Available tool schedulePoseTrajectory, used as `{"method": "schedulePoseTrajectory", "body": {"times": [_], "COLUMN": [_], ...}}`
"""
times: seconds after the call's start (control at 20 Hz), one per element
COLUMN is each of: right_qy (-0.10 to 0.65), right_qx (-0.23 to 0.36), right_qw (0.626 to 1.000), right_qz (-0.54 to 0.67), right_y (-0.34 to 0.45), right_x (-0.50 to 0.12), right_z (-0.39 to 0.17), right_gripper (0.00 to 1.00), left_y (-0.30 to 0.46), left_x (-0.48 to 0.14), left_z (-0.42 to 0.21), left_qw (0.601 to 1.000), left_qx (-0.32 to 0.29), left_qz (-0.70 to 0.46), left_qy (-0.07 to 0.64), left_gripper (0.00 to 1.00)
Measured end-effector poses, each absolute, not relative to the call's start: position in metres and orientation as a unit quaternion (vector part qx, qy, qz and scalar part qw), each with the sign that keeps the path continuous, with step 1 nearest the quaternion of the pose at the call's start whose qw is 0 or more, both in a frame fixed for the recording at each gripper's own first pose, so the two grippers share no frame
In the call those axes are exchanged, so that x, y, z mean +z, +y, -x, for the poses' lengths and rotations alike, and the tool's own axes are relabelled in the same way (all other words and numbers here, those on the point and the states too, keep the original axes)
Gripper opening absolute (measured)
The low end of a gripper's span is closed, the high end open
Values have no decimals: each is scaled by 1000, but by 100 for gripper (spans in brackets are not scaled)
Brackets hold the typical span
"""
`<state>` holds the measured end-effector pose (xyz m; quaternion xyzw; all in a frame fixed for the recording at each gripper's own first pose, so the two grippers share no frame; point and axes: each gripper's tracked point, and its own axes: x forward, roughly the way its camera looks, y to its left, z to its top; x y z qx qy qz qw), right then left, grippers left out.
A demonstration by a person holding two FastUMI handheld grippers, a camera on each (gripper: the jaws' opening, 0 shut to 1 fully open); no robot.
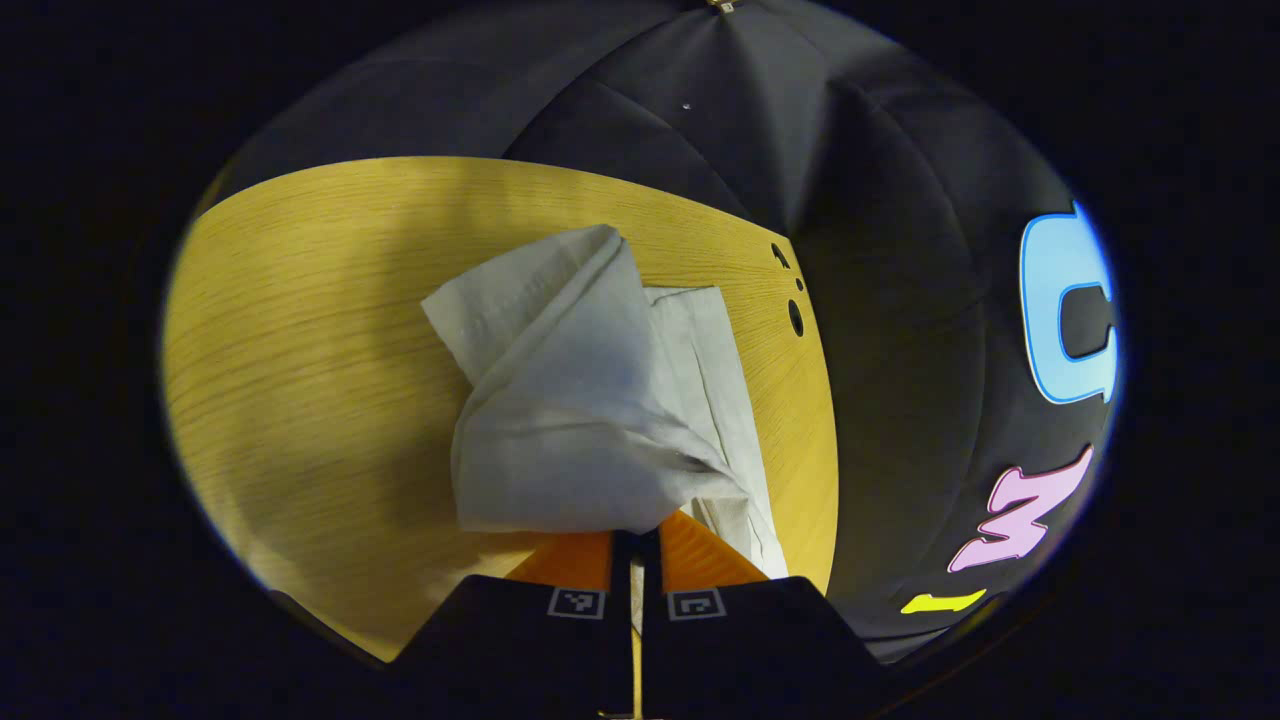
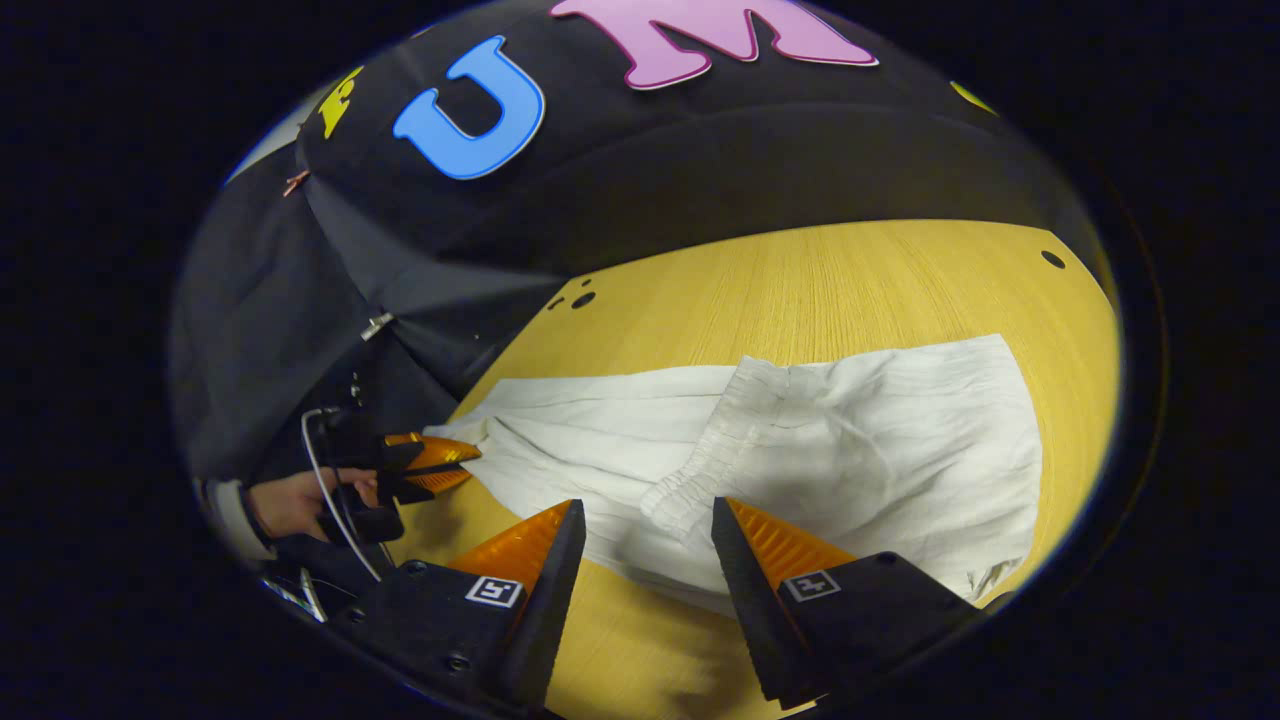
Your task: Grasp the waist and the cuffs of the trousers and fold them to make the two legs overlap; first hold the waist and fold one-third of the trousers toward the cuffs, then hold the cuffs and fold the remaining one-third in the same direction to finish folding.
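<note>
Your left tool is closed tight on a bunch of the trousers, lifting that end so the pale cloth hangs up over the centre of the left gripper view, with the flat part trailing toward the right of the frame on the wooden tabletop. In the right gripper view the same tool appears at the lower left, held by a hand, pinching the end of the trousers near the tabletop edge.

Your right tool stands wide, its fingers straddling the gathered elastic waist without touching it. The waist already lies folded over the middle of the garment, so by my reading the first third is done and the cuff fold is the step in hand.

To do it well, bring the right tool across to the other corner of the cuff end — a single grip will let the far side sag and twist. Close on both layers, not just the top one. Lift both corners level, carry them over the waist in one smooth arc, and lay the edge down square with the fold beneath. Keep the cloth lightly taut between the tools so it does not bunch — the fabric looks soft and creases easily.
</note>
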<state>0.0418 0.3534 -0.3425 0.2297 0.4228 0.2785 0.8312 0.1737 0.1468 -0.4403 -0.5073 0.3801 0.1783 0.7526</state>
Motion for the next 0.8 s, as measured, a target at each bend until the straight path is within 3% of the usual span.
{"method": "schedulePoseTrajectory", "body": {"times": [0.5, 0.8], "right_qy": [434, 424], "right_qx": [181, 144], "right_qw": [844, 859], "right_qz": [-260, -247], "right_y": [222, 151], "right_x": [-335, -323], "right_z": [8, 21], "right_gripper": [79, 78], "left_y": [146, 121], "left_x": [-411, -362], "left_z": [-181, -203], "left_qw": [764, 822], "left_qx": [175, 135], "left_qz": [525, 465], "left_qy": [333, 299], "left_gripper": [6, 6]}}
